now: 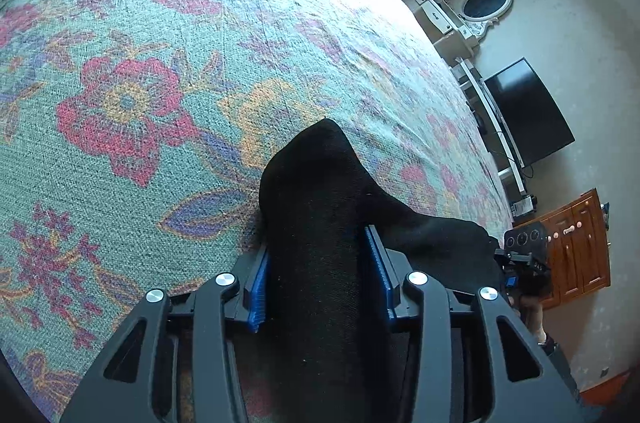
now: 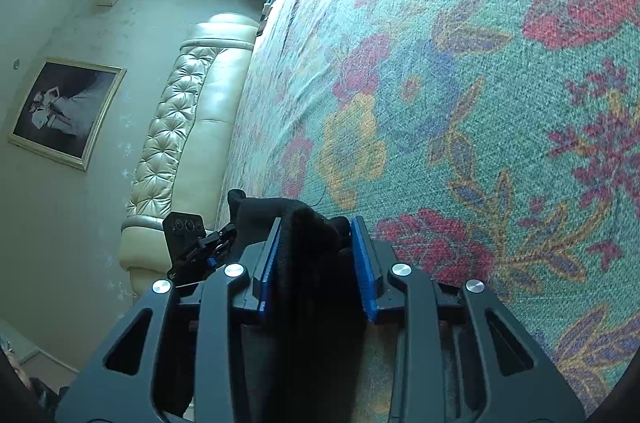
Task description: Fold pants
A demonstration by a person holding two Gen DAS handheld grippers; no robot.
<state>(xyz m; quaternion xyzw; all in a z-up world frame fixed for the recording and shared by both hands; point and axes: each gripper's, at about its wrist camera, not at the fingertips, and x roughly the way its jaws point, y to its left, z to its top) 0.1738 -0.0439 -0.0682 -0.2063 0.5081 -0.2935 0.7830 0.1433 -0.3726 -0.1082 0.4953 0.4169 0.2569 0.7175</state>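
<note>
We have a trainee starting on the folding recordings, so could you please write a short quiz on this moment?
1. What colour are the pants?
2. True or false: the left gripper has black cloth between its jaws.
3. What do the pants lie on? A) a bare wooden table B) a floral bedspread C) a tiled floor

Key: 1. Black. 2. True; the right gripper has cloth between its jaws too. 3. B.
</note>
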